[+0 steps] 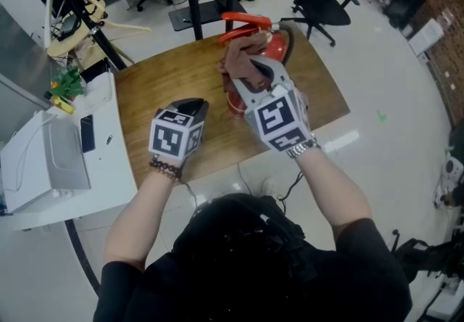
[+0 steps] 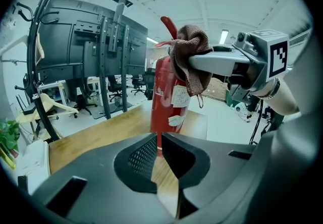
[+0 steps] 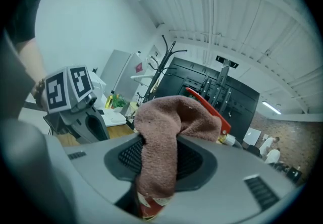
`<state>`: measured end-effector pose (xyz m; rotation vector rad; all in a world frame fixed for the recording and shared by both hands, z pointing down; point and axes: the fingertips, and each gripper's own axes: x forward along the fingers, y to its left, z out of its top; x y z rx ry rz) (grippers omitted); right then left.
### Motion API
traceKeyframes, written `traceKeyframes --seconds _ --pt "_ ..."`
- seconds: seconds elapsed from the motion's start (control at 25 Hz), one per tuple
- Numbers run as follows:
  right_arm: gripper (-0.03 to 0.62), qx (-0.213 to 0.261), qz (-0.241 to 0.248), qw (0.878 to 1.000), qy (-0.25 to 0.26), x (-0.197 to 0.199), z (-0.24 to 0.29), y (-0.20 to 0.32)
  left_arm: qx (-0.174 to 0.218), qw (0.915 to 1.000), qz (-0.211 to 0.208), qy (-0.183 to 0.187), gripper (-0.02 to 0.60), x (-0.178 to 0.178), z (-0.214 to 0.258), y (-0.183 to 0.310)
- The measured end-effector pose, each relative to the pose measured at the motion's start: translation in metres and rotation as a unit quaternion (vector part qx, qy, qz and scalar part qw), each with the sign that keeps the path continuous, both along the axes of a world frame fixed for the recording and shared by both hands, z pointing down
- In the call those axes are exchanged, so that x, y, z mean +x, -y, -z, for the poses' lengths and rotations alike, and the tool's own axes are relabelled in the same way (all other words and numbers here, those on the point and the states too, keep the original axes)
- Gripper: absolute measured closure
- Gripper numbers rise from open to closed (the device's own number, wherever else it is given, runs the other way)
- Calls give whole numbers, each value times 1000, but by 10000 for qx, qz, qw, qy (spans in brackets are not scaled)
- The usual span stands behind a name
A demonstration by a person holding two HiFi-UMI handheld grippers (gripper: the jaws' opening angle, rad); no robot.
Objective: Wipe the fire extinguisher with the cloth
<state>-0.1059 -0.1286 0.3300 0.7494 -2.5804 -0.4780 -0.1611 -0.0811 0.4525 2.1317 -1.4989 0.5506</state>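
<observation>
While the wooden table [image 1: 145, 96] has the red fire extinguisher [image 2: 165, 102] standing upright near its far edge, the right gripper [image 3: 159, 160] pinches the cloth [image 2: 192, 51] up at its top, probably to wipe there. The left gripper [image 2: 157, 153] sits closed and empty. The white label [image 2: 179, 96] is too small to read.

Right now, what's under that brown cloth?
The red fire extinguisher: its lever pokes out and its body shows below. The cloth, pinched in the right tool, covers its neck.
</observation>
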Motion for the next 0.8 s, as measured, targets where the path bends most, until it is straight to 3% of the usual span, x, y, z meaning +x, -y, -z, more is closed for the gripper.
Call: traceKeyframes --seconds 0.8 --pt "442 -687 108 9964 -483 -11 -94 -7 -243 9996 154 -10 558 -11 -21 -9"
